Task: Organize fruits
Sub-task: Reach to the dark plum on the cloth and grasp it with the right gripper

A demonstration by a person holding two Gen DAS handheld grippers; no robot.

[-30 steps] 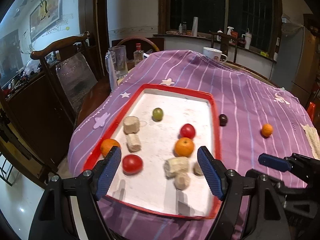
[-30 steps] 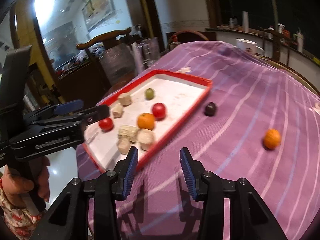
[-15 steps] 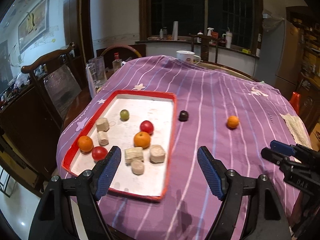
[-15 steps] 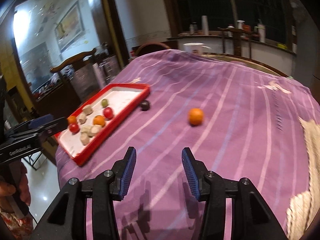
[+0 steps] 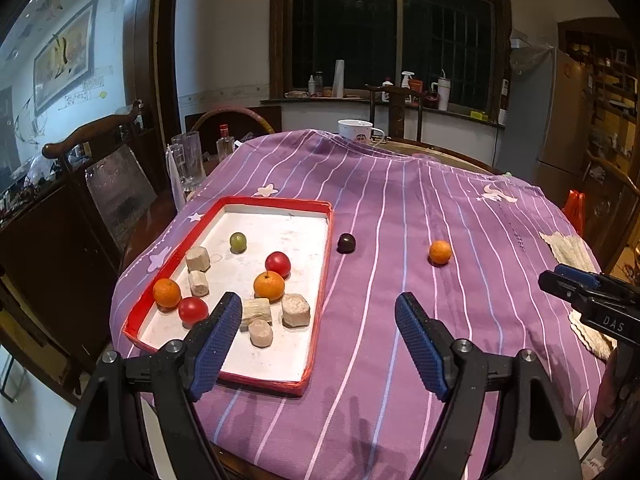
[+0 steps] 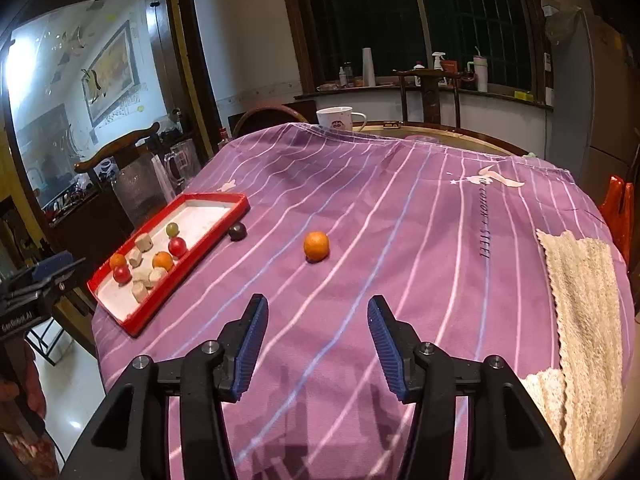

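Observation:
A red-rimmed white tray (image 5: 325,264) (image 6: 236,216) on the purple striped cloth holds oranges (image 5: 269,286), red fruits (image 5: 277,264), a green fruit (image 5: 237,242) and several beige blocks (image 5: 295,311). A dark plum (image 5: 346,243) (image 6: 237,231) lies on the cloth just right of the tray. A loose orange (image 5: 440,252) (image 6: 316,245) lies further right. My left gripper (image 5: 319,340) is open and empty above the tray's near right corner. My right gripper (image 6: 317,344) is open and empty, well short of the loose orange.
A beige knitted cloth (image 6: 580,300) lies at the table's right edge. A white mug (image 5: 356,132) stands at the far edge. Glass mugs (image 5: 188,164) and a bottle (image 5: 225,142) stand far left. Wooden chairs surround the table.
Both grippers have pulled back and swung right; the left view went from over the tray to its right corner, the right view from the tray toward the loose orange. Fruits have not moved.

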